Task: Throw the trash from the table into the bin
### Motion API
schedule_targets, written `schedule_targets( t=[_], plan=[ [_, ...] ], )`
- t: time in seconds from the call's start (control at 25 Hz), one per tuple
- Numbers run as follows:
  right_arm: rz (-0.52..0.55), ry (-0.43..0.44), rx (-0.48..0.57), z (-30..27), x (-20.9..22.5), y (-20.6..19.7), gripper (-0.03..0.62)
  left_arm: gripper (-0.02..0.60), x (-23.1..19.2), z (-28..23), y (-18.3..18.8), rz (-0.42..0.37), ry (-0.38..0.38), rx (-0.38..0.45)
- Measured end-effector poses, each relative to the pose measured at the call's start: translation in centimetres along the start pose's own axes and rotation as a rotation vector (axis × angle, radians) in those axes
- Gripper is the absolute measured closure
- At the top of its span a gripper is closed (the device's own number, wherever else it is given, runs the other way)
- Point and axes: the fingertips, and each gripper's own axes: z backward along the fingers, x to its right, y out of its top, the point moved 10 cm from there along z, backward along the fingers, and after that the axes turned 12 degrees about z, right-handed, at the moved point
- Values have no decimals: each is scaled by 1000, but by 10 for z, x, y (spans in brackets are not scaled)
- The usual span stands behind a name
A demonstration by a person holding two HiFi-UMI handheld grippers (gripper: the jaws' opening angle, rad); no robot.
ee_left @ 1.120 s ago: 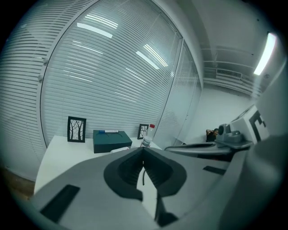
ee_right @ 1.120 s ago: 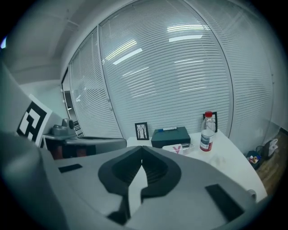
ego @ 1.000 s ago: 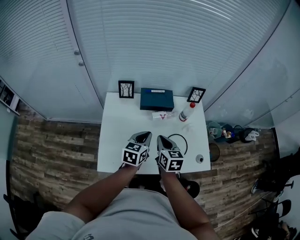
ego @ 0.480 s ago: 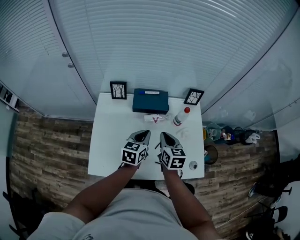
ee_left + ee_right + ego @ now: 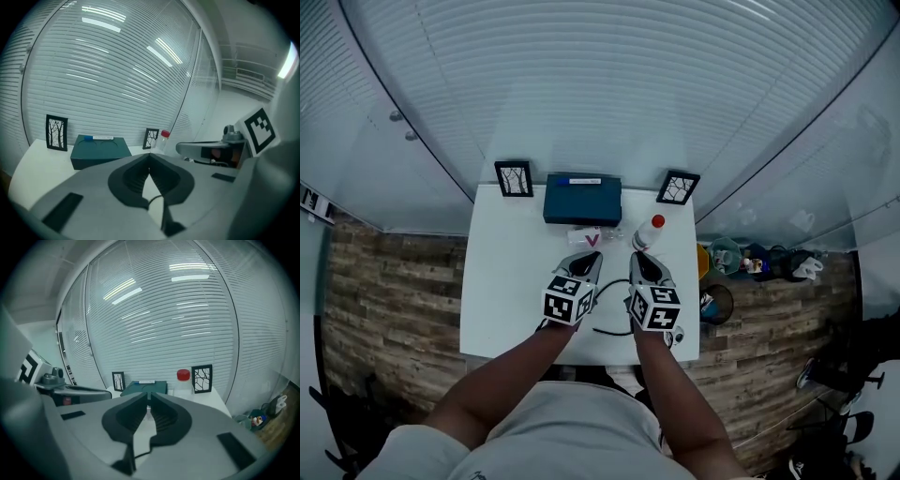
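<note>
A clear plastic bottle with a red cap (image 5: 646, 233) stands on the white table (image 5: 502, 291), beside a small crumpled wrapper (image 5: 585, 238) in front of a teal box (image 5: 581, 199). My left gripper (image 5: 590, 262) and right gripper (image 5: 639, 262) hover side by side over the table's middle, just short of both. Each is shut with nothing between its jaws. The left gripper (image 5: 149, 155) view shows the bottle (image 5: 162, 140) ahead to the right. In the right gripper (image 5: 149, 395) view the bottle (image 5: 183, 381) is just right of the tips. A dark round bin (image 5: 716, 303) stands on the floor off the table's right edge.
Two black picture frames (image 5: 514, 178) (image 5: 678, 187) stand at the back corners. A black cable loop (image 5: 609, 314) lies under my grippers, and a small round object (image 5: 678, 335) sits near the front right corner. A teal basket and other items (image 5: 741, 258) crowd the floor at right.
Both grippers have moved forward across the table toward the bottle and wrapper, still shut. The view has shifted with them, so the table sits lower and more to the left.
</note>
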Motion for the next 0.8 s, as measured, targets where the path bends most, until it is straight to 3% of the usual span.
schedule_targets(
  t=[0.36,0.52,0.8],
  plan=[
    [24,-58,33,-22,56,13,437,584,6,-53,11,-3,5,-16],
    [29,-76,42,-33,77,19,413,583,6,-73,17,0,9,-17],
    [27,-35,19,-61,87,19,381,583,4,-93,18,2,17,-36]
  ],
)
